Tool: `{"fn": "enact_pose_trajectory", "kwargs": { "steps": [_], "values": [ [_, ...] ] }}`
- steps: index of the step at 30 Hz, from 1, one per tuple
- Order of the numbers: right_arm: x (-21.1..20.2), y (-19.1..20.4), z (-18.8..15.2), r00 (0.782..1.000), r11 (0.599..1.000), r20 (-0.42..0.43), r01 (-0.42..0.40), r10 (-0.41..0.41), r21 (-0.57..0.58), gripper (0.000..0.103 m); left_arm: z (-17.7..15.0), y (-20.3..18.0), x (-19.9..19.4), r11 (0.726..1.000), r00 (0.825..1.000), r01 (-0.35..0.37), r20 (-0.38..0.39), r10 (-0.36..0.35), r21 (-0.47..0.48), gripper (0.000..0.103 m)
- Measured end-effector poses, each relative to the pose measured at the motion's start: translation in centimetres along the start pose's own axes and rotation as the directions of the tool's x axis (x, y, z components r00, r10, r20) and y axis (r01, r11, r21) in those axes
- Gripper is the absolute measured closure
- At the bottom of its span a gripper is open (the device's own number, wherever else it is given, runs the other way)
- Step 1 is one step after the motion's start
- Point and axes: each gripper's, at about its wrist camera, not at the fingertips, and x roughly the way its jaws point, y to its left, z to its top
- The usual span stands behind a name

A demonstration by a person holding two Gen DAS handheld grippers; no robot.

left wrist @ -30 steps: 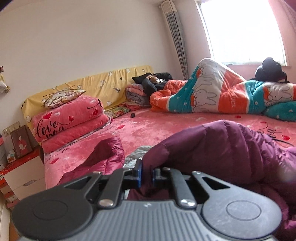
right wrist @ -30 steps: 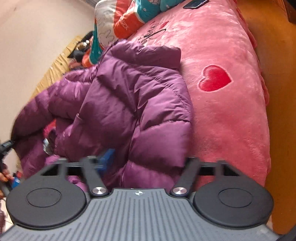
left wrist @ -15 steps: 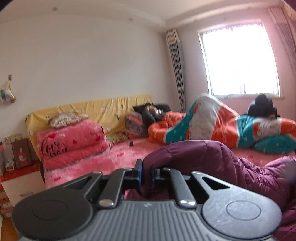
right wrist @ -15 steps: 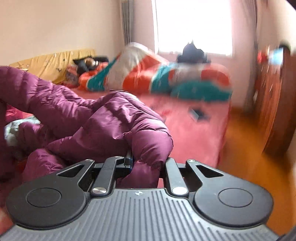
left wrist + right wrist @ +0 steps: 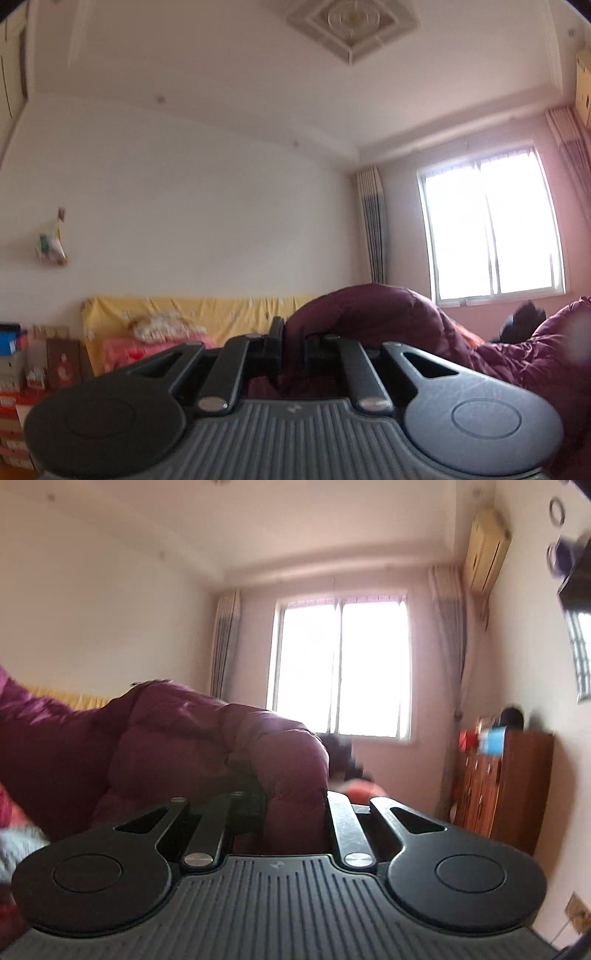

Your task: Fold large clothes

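Observation:
A purple puffer jacket [image 5: 388,317] is held up between both grippers. My left gripper [image 5: 293,343] is shut on a fold of the jacket, which arches up and to the right of the fingers. My right gripper [image 5: 295,805] is shut on another thick fold of the same jacket [image 5: 177,738], which spreads to the left. Both cameras point up toward the walls and ceiling, so the lower part of the jacket is hidden.
A yellow headboard cover [image 5: 192,310] and pink pillows [image 5: 125,350] lie at the left. A bright window [image 5: 341,668] is ahead. A wooden dresser [image 5: 502,782] stands at the right. Stacked boxes [image 5: 14,384] sit at the far left.
Both grippers have risen and tilted upward with the jacket; the bed has dropped out of view. The right gripper, open a second ago, closed on the jacket.

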Motion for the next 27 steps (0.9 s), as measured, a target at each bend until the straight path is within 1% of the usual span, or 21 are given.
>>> {"fn": "enact_pose_trajectory", "kwargs": {
  "steps": [3, 7, 11, 13, 15, 17, 19, 21, 24, 27],
  "values": [
    [-1.7, -0.5, 3.4, 0.997, 1.000, 0.078, 0.011, -0.011, 0.007, 0.091, 2.4, 1.2, -1.7, 1.000, 0.998, -0.010, 0.058, 0.011, -0.013, 0.096],
    [-3.3, -1.3, 7.3, 0.987, 0.999, 0.159, 0.011, -0.017, 0.042, 0.091, 5.0, 2.5, -3.8, 0.999, 0.990, -0.035, 0.134, 0.035, 0.002, 0.096],
    [-5.3, -2.4, 10.8, 0.975, 0.999, 0.223, 0.019, -0.024, 0.025, 0.090, 6.6, 3.3, -4.5, 0.999, 0.985, -0.050, 0.163, 0.049, 0.002, 0.095],
    [-4.9, -3.3, 11.8, 0.971, 0.999, 0.240, 0.015, -0.021, 0.030, 0.090, 6.5, 3.0, -4.3, 0.998, 0.985, -0.066, 0.163, 0.061, 0.023, 0.095],
    [-4.5, -3.6, 12.4, 0.966, 0.999, 0.257, 0.032, -0.034, 0.011, 0.090, 6.1, 2.7, -3.6, 0.997, 0.988, -0.071, 0.142, 0.067, 0.026, 0.095],
    [-3.5, -3.6, 12.6, 0.966, 0.999, 0.254, 0.037, -0.037, 0.003, 0.090, 5.1, 2.6, -2.5, 0.997, 0.992, -0.076, 0.102, 0.073, 0.024, 0.095],
    [-1.5, -3.7, 11.9, 0.972, 0.999, 0.234, 0.041, -0.039, -0.006, 0.090, 3.5, 2.1, -0.9, 0.995, 0.995, -0.085, 0.058, 0.083, 0.042, 0.095],
    [0.9, -3.1, 10.8, 0.979, 0.998, 0.199, 0.049, -0.041, -0.033, 0.090, 1.3, 1.6, 1.5, 0.995, 0.996, -0.093, 0.002, 0.093, 0.041, 0.095],
    [4.8, -2.0, 8.6, 0.990, 0.997, 0.134, 0.049, -0.040, -0.063, 0.090, -2.4, 0.8, 4.9, 0.990, 0.988, -0.131, -0.072, 0.135, 0.060, 0.095],
    [9.4, -0.6, 5.6, 0.998, 0.993, 0.054, 0.037, -0.031, -0.111, 0.090, -6.5, 0.3, 8.2, 0.983, 0.974, -0.167, -0.145, 0.176, 0.073, 0.095]
  ]
}}
